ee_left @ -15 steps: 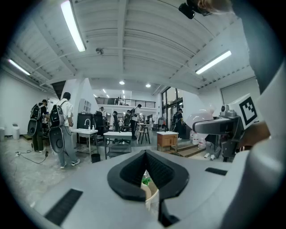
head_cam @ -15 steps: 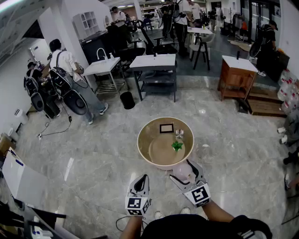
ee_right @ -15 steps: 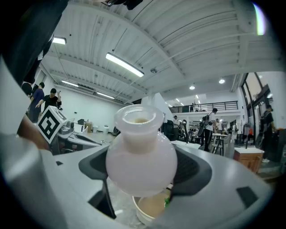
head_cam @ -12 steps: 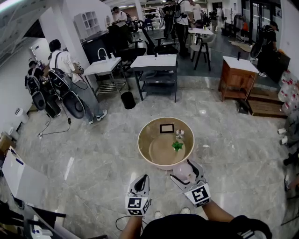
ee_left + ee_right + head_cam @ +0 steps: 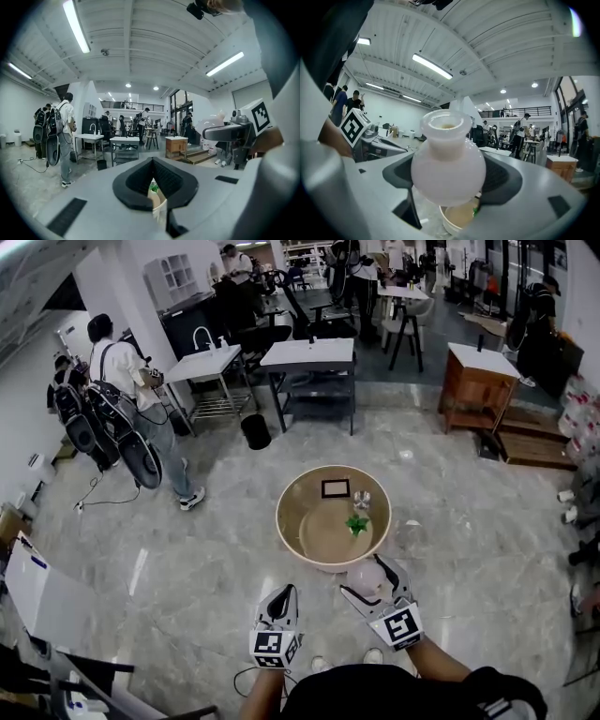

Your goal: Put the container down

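A pale pink round container (image 5: 365, 577) with a short open neck is clamped between the jaws of my right gripper (image 5: 367, 580). It hangs just short of the near rim of a round beige table (image 5: 286, 521). In the right gripper view the container (image 5: 447, 171) fills the space between the dark pads, with the table top below it. My left gripper (image 5: 284, 592) is held lower left of the table with its jaws together and nothing in them. Through its thin slit, the left gripper view shows a green plant (image 5: 153, 189).
On the table stand a small dark picture frame (image 5: 335, 488), a small glass (image 5: 362, 500) and a green plant (image 5: 356, 523). Marble floor surrounds it. Behind are a dark work table (image 5: 309, 357), a black bin (image 5: 255, 432), a wooden cabinet (image 5: 476, 385) and a person with bags (image 5: 117, 409).
Both grippers have kept almost the same place, and the container stays in the right one. The person with bags at the left has walked a little nearer.
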Demonstrator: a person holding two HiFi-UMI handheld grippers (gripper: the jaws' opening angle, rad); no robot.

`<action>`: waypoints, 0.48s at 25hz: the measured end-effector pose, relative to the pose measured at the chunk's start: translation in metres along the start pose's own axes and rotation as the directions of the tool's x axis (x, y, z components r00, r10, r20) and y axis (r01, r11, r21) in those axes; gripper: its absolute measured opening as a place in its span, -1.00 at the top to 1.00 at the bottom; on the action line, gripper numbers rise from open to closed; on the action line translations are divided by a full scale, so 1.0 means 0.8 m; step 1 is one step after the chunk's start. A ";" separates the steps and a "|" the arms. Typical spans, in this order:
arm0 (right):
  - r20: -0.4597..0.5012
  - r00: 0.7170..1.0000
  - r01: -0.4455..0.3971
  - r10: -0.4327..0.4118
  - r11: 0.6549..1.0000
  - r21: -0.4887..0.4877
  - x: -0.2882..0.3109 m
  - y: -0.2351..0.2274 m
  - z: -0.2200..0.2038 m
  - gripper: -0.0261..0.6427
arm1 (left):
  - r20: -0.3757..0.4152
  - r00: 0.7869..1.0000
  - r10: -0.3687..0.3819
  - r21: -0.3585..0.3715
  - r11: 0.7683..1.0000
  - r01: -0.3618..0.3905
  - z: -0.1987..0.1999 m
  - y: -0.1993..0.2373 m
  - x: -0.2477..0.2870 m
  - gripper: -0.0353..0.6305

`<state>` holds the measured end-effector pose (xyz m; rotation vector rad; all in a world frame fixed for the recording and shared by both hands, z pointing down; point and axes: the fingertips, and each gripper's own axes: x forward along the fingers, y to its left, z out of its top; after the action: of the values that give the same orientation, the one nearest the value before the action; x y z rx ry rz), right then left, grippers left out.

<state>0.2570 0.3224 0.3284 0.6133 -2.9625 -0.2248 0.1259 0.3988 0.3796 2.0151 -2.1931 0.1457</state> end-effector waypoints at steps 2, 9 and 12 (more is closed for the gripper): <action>0.018 1.000 0.000 0.000 1.000 0.013 0.004 -0.001 0.003 -0.27 | 0.006 1.000 0.002 -0.005 1.000 -0.002 0.001 0.005 0.001 0.90; 0.018 1.000 0.012 -0.013 1.000 0.009 0.020 0.005 0.014 -0.26 | 0.008 1.000 -0.010 -0.009 1.000 0.010 0.002 0.025 0.003 0.90; 0.028 0.999 0.031 -0.032 0.999 0.039 0.032 0.012 0.010 -0.27 | 0.010 1.000 -0.019 -0.009 1.000 0.019 0.000 0.042 -0.004 0.90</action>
<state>0.2291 0.3219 0.3244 0.6673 -2.9927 -0.1815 0.0928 0.4045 0.3804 2.0360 -2.1760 0.1232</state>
